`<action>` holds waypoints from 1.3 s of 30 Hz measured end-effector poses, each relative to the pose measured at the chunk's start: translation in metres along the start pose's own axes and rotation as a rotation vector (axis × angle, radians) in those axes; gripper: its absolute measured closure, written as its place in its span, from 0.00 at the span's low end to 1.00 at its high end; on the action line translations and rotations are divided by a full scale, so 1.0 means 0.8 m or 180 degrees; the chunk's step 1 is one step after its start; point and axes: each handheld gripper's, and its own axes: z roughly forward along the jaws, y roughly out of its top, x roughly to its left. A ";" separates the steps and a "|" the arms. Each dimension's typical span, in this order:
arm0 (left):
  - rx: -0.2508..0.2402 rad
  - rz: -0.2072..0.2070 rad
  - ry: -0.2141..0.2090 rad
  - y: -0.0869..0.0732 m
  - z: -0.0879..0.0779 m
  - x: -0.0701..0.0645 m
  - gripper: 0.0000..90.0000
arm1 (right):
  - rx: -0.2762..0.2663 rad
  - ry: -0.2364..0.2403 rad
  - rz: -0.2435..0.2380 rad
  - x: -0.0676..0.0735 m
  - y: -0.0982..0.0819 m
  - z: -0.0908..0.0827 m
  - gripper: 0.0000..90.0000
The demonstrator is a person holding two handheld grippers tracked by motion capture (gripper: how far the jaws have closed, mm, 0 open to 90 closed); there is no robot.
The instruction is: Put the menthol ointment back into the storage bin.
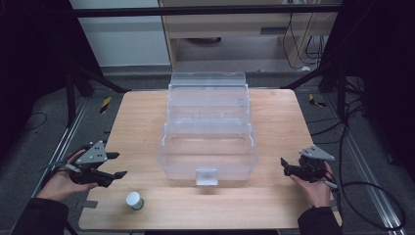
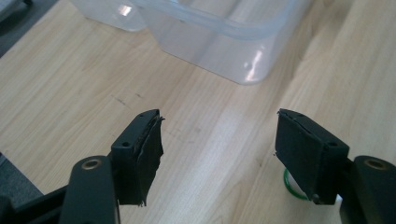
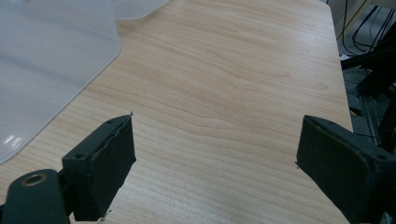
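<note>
Small jar sits alone near the table's front edge

Small jar [image 1: 134,200], white-lidded, stands at lower left of the high view, just right of the left gripper [image 1: 116,165], whose jaws are apart and empty. Largest is the wooden table [image 1: 274,122], then the clear plastic box [image 1: 208,129] at frame centre. The left gripper view catches a green rim behind its right jaw. The right gripper [image 1: 284,165], at lower right, gapes over bare wood. No writing is legible.

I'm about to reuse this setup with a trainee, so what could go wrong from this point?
The small white-capped jar stands near the table's front edge, beside the open left tool; a clumsy approach could tip it or roll it off. The clear plastic box looks light, so a bump might slide it. The right tool, also open, sits near the table's right edge, where its cable could snag.
</note>
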 end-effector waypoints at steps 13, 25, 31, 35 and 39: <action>0.0366 0.0453 -0.0438 0.006 0.011 -0.017 0.39 | 0.0042 0.0028 -0.0050 0.001 -0.001 0.001 0.14; 0.0631 0.0693 -0.0638 0.009 0.022 -0.030 0.40 | 0.0079 0.0049 -0.0079 0.002 -0.001 0.002 0.14; 0.0767 0.0775 -0.0708 0.010 0.030 -0.039 0.39 | 0.0096 0.0051 -0.0079 0.003 -0.002 0.003 0.14; 0.0804 0.0837 -0.0757 0.010 0.034 -0.044 0.39 | 0.0112 0.0064 -0.0100 0.003 -0.002 0.004 0.15; 0.0847 0.0869 -0.0791 0.010 0.038 -0.046 0.38 | 0.0115 0.0064 -0.0111 0.003 -0.002 0.004 0.15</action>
